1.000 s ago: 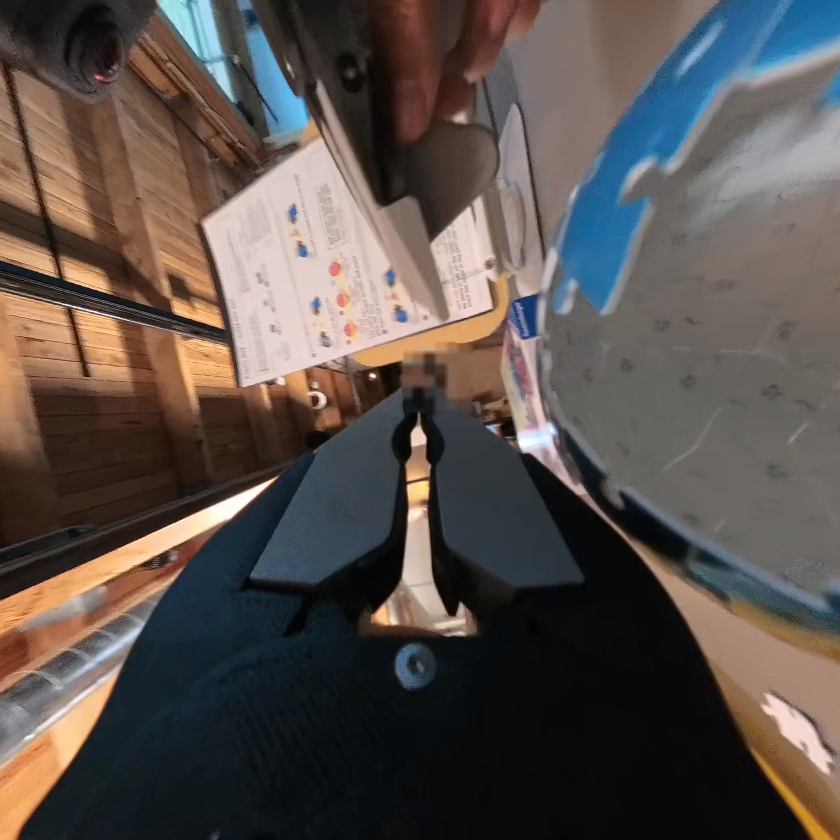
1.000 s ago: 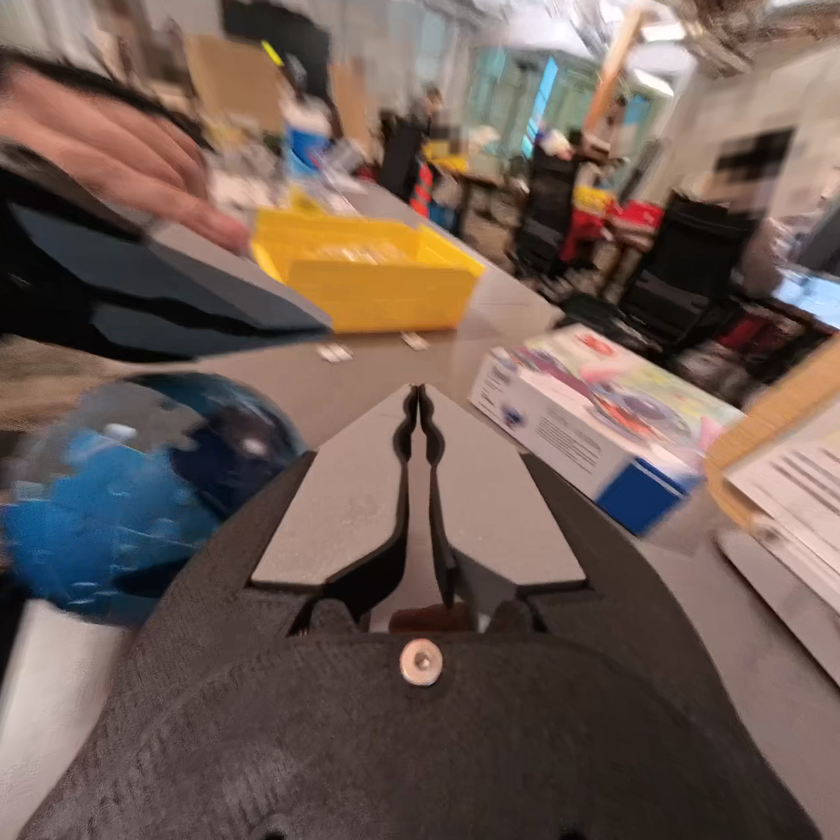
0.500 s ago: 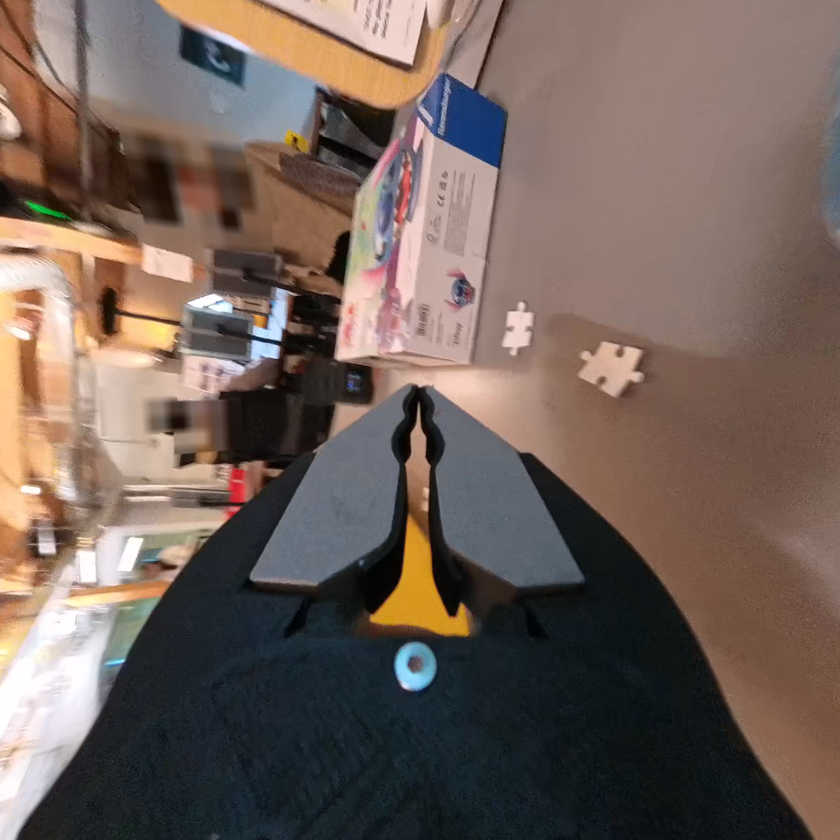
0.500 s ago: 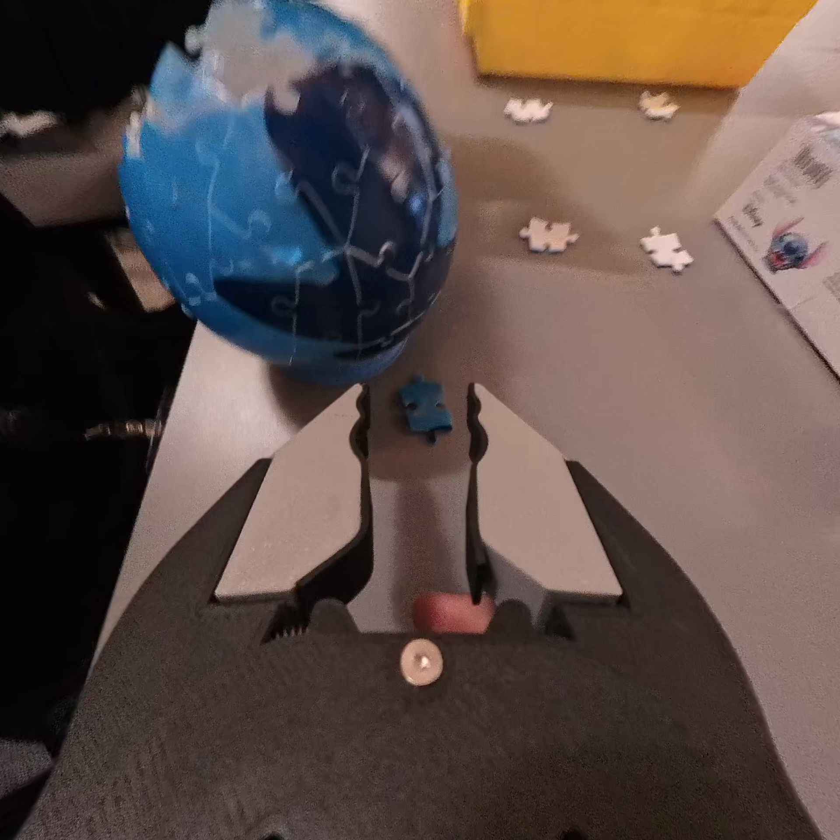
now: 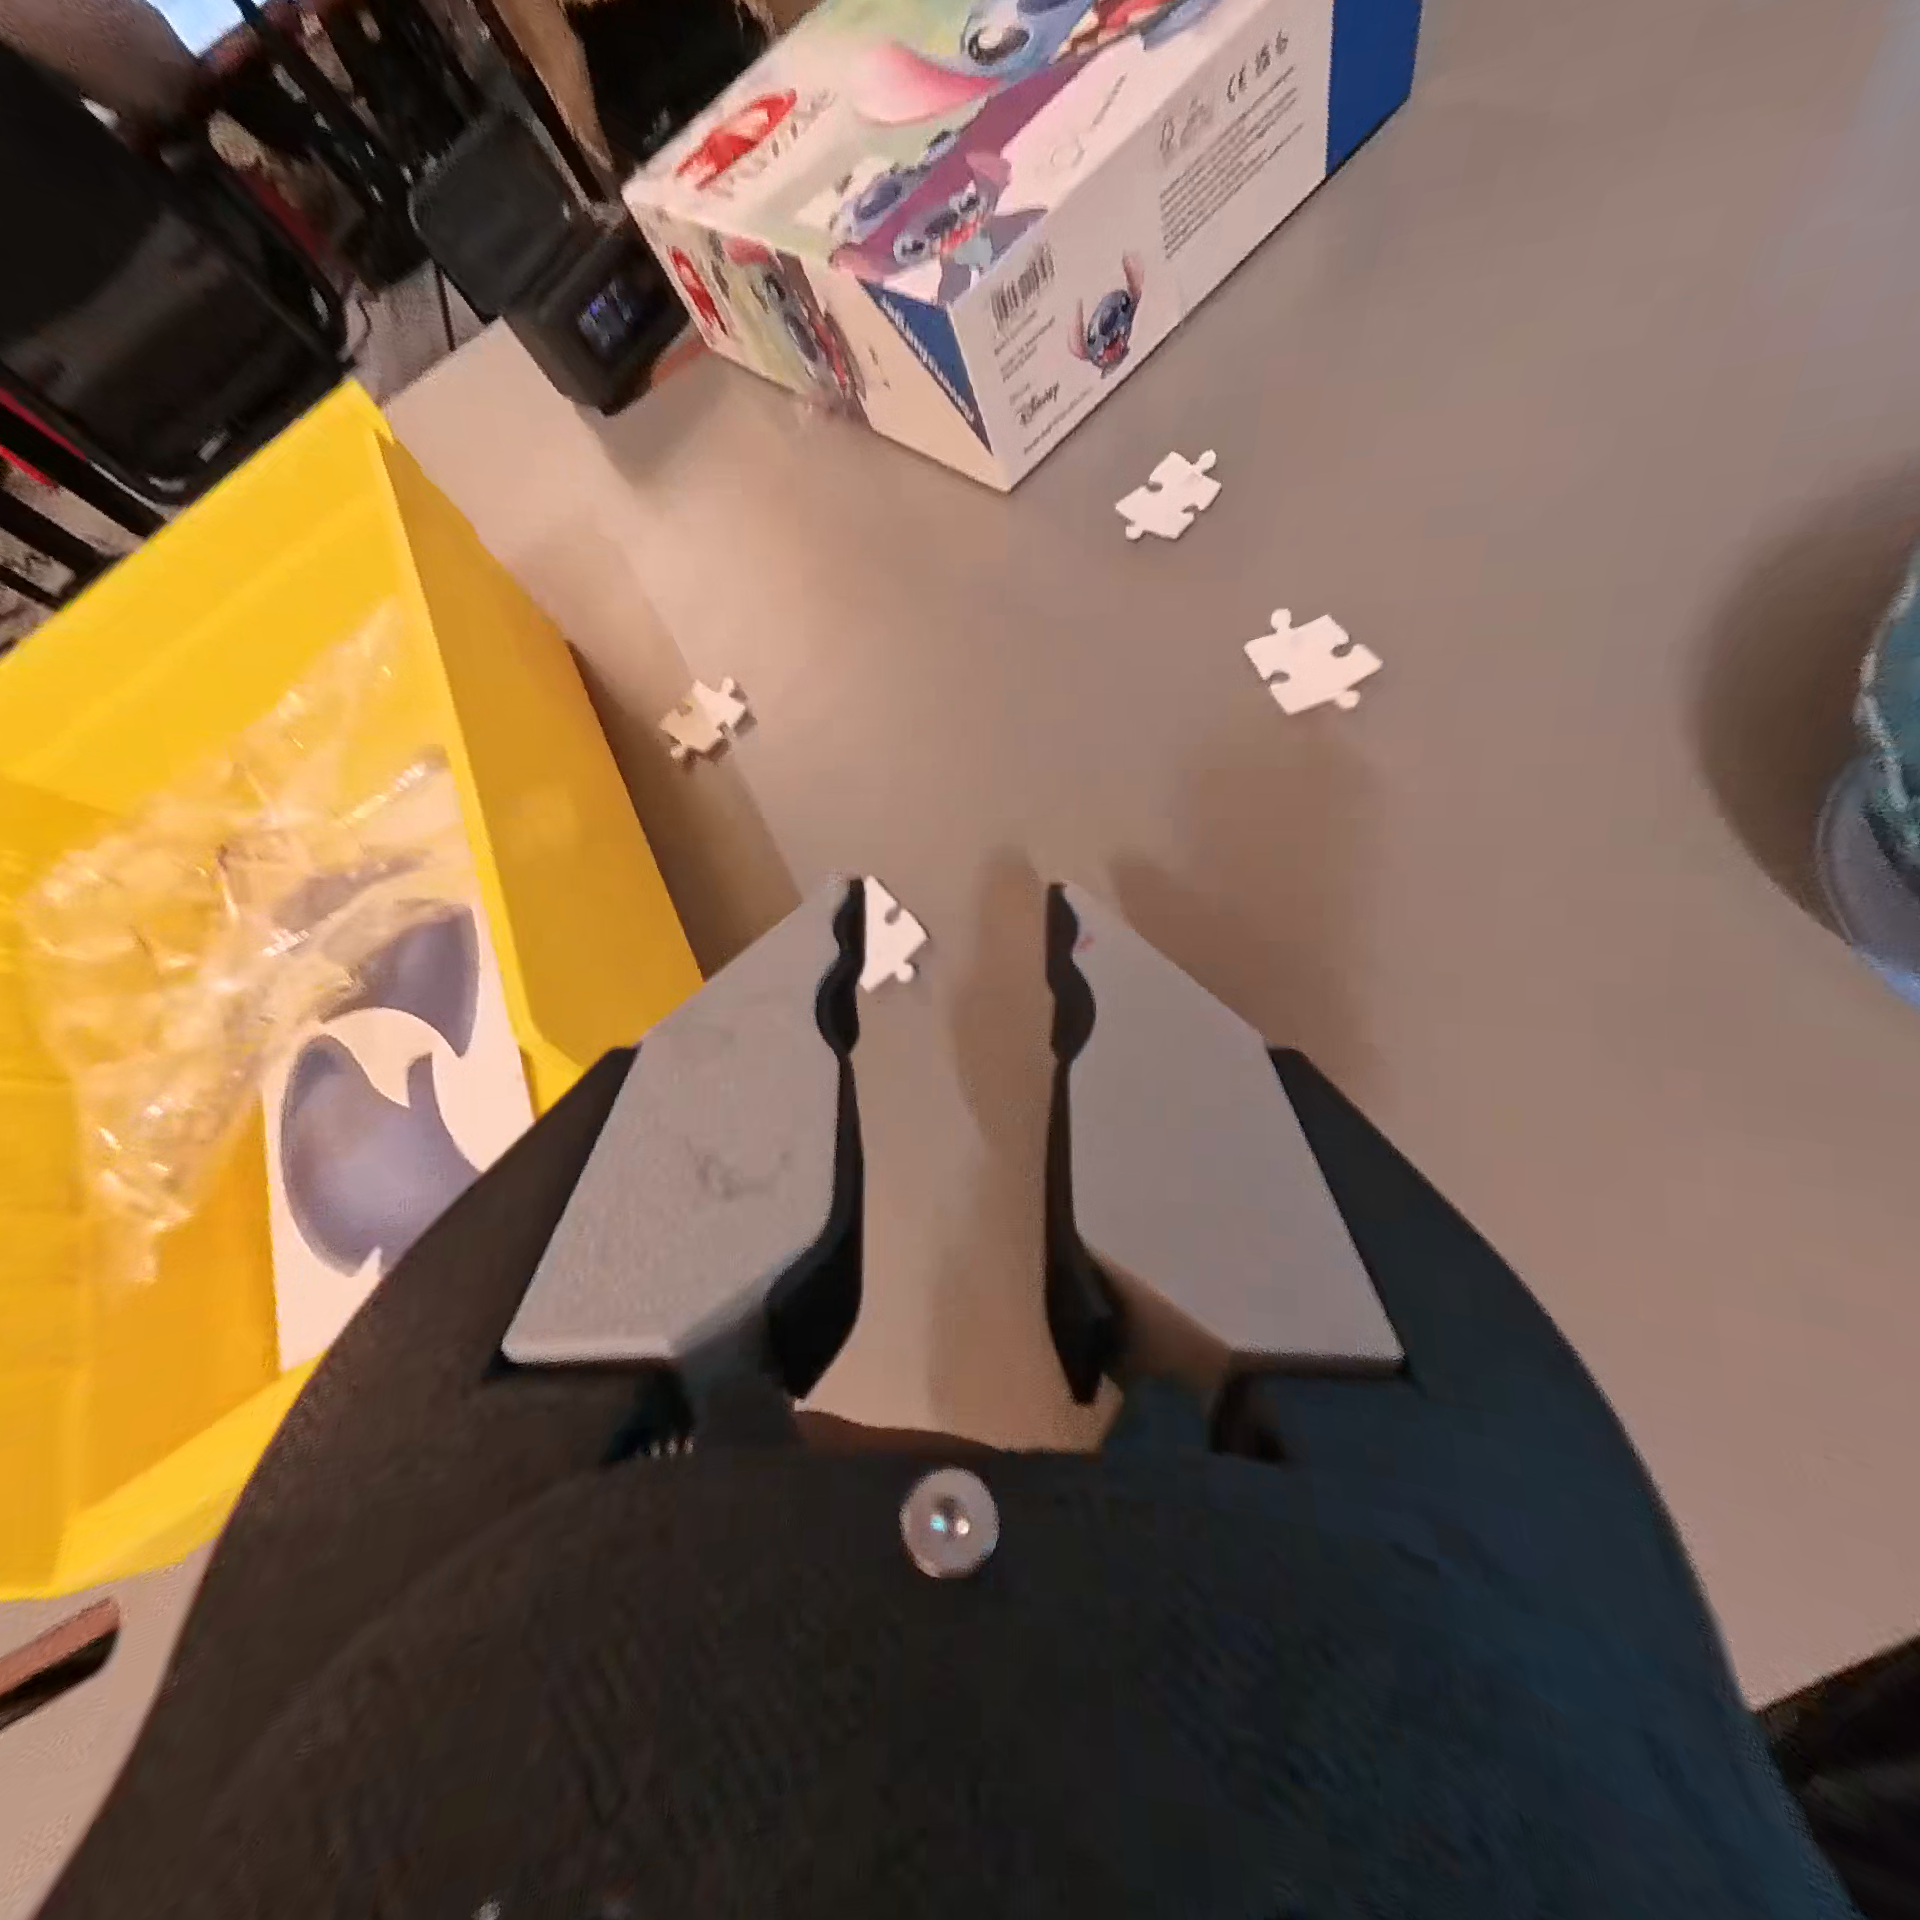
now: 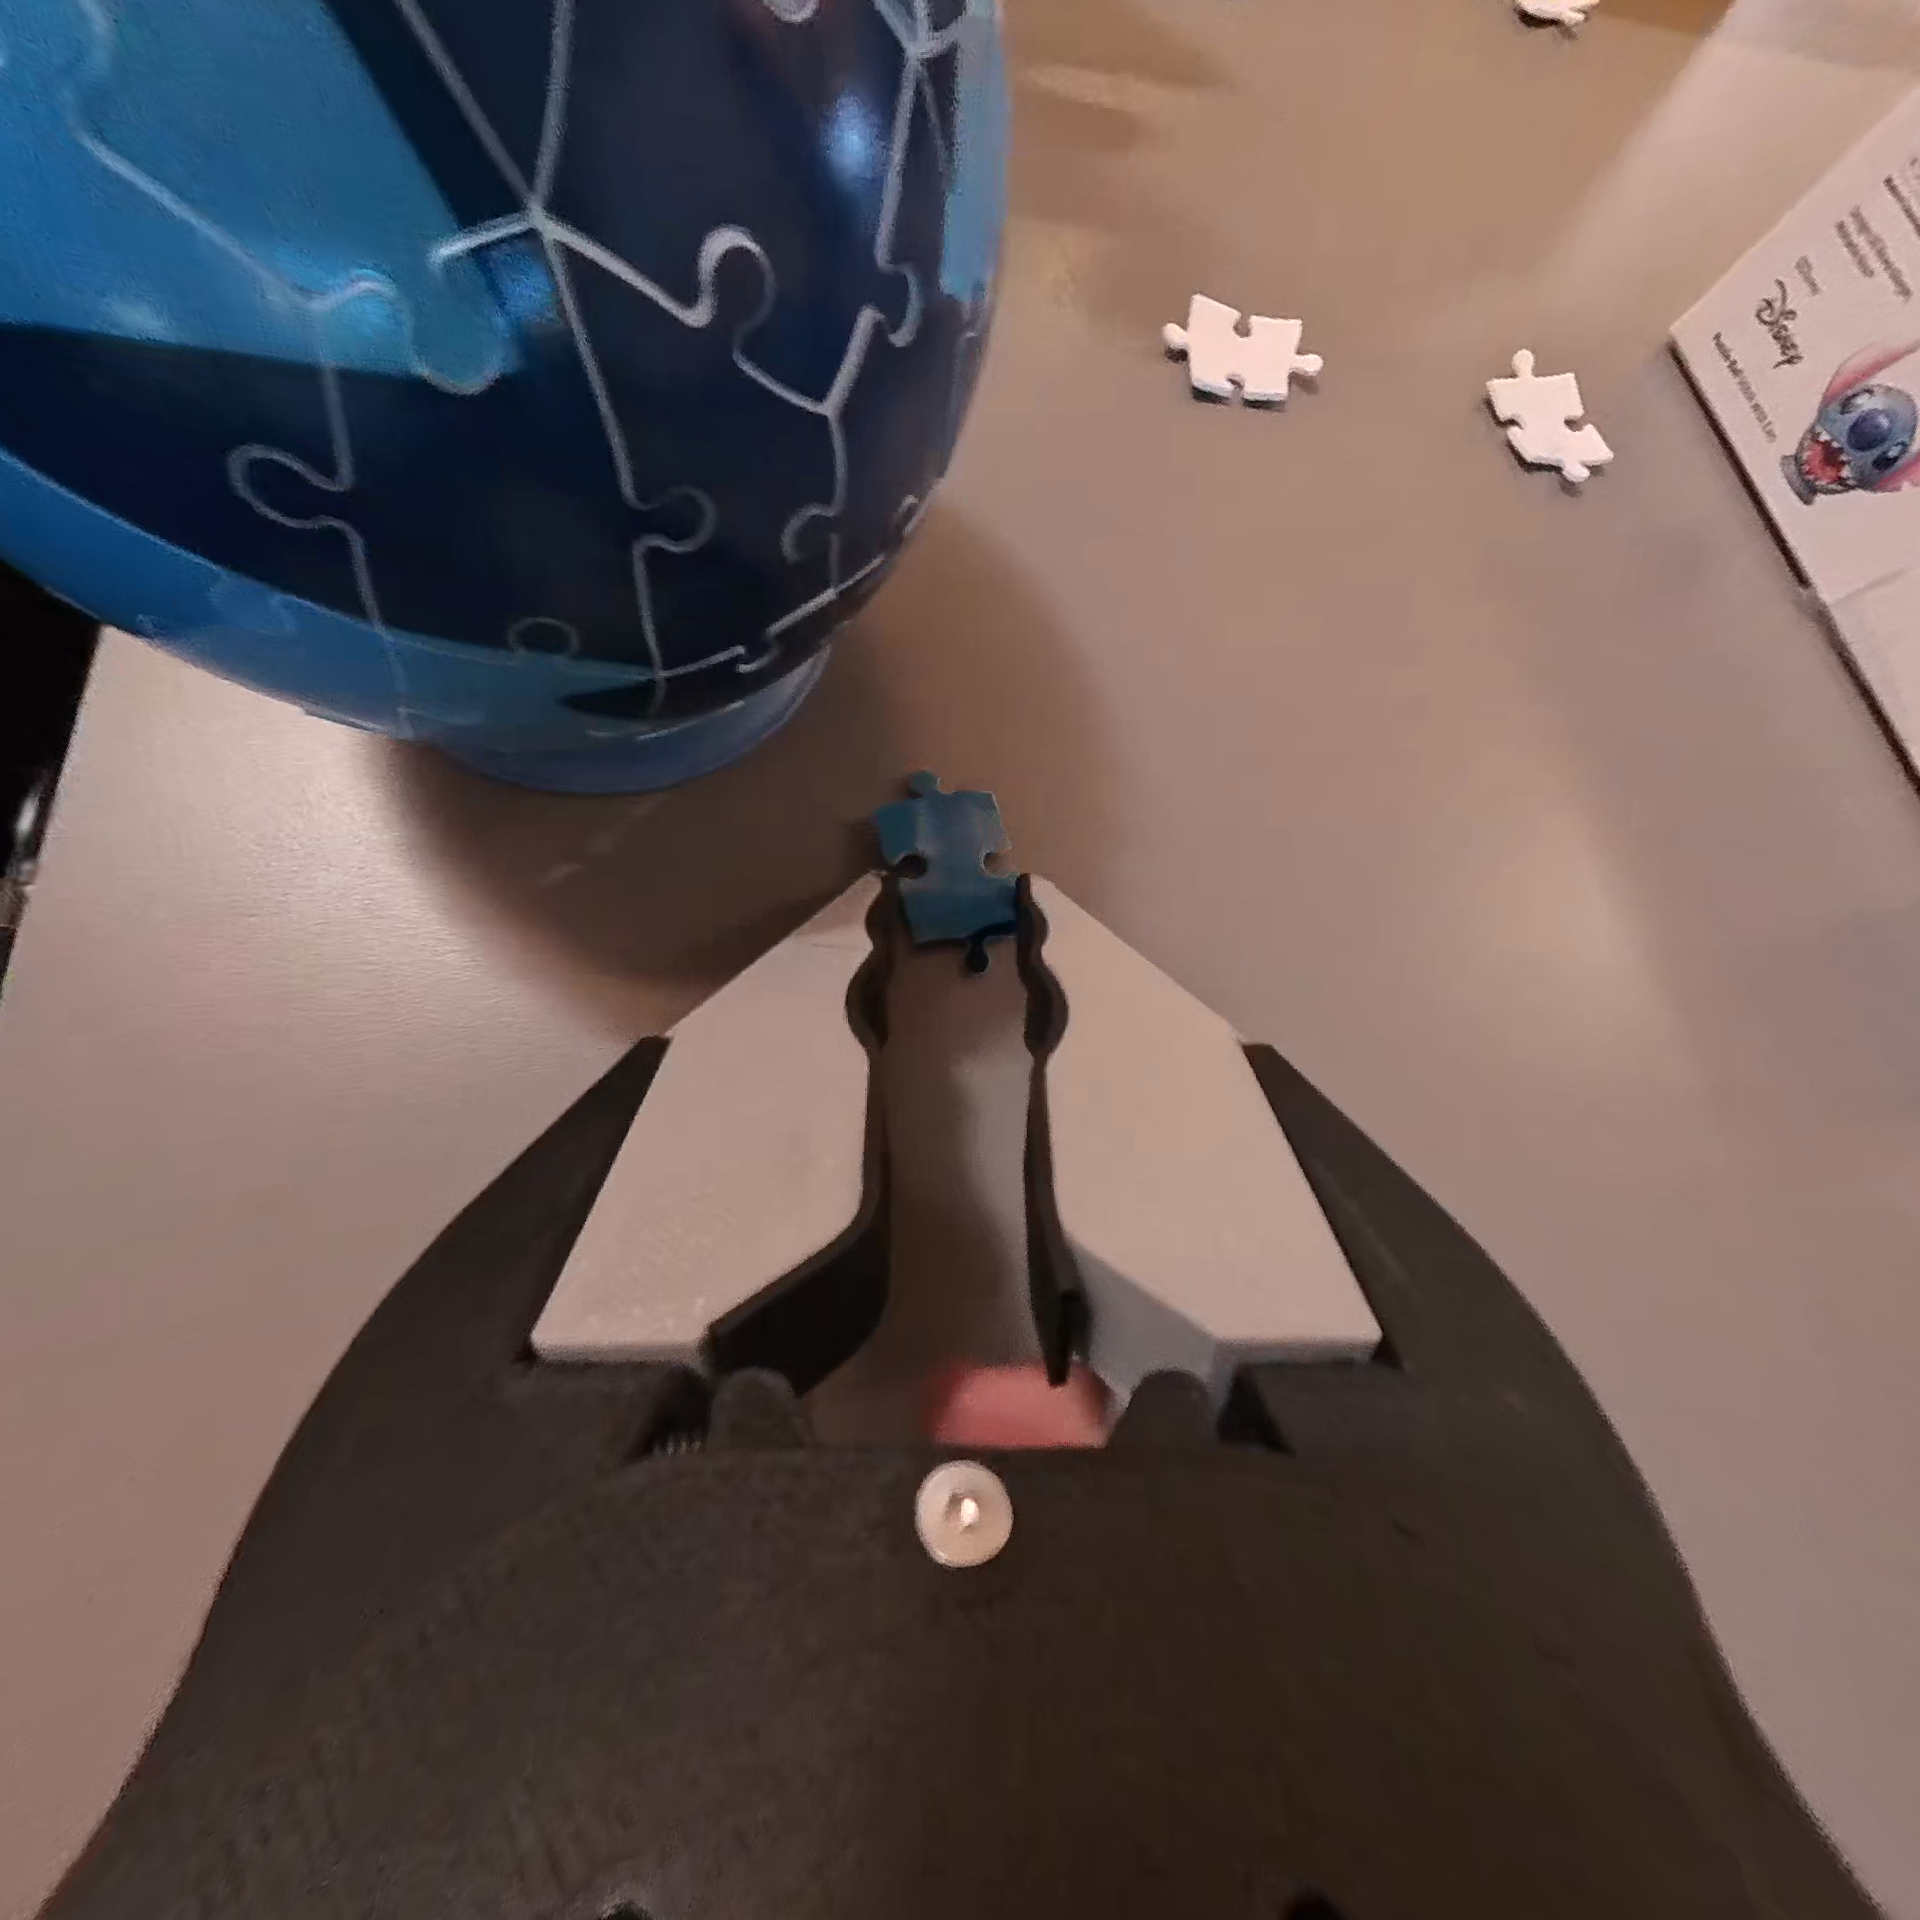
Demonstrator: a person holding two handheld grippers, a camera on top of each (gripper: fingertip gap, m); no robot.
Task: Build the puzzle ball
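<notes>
The blue puzzle ball (image 6: 499,343) stands on its blue base at the upper left of the right wrist view; its blurred edge shows at the right of the left wrist view (image 5: 1881,831). A loose blue puzzle piece (image 6: 940,852) lies on the grey table just in front of the ball. My right gripper (image 6: 951,904) has its fingertips closed against the near half of this piece. My left gripper (image 5: 951,909) is open and empty low over the table. A white puzzle piece (image 5: 888,940) lies beside its left fingertip.
A yellow bin (image 5: 312,644) with a clear plastic bag (image 5: 187,935) stands to the left. The puzzle box (image 5: 1039,208) lies ahead and also shows in the right wrist view (image 6: 1829,436). More white pieces (image 5: 1311,662) (image 5: 1169,497) (image 5: 709,717) (image 6: 1242,358) (image 6: 1548,426) are scattered on the table. There is about 25 cm between the tips of the two grippers.
My left gripper swung down toward the table and opened. My right gripper moved forward to the blue piece and narrowed its fingers around it.
</notes>
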